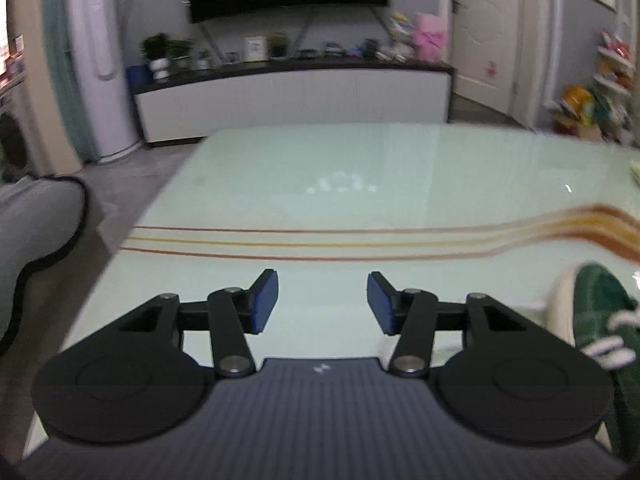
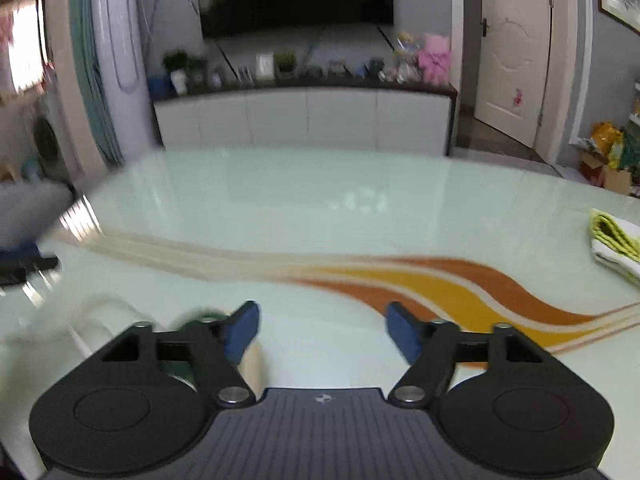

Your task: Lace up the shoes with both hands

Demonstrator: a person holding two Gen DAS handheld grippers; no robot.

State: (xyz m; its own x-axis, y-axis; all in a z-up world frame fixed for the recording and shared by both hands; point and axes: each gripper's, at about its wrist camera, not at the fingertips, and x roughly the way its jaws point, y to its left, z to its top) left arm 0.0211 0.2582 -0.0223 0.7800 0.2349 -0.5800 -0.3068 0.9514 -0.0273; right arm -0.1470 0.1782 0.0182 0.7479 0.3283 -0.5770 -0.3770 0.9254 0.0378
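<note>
Both views are looking dim and cool, with a bluish cast. Daylight is coming in from a window (image 2: pixel 24 44) at the far left, where it is blowing out to white. A broken ring of ceiling light is glaring off the glossy table (image 1: pixel 340 184), and streaks are flashing along its left edge in the right wrist view. Motion blur is smearing the green shoe (image 1: pixel 600 320) at the right and the far cabinet (image 2: pixel 304 120). Fisheye distortion is bending the door (image 2: pixel 516 48) and walls inward at the edges.
</note>
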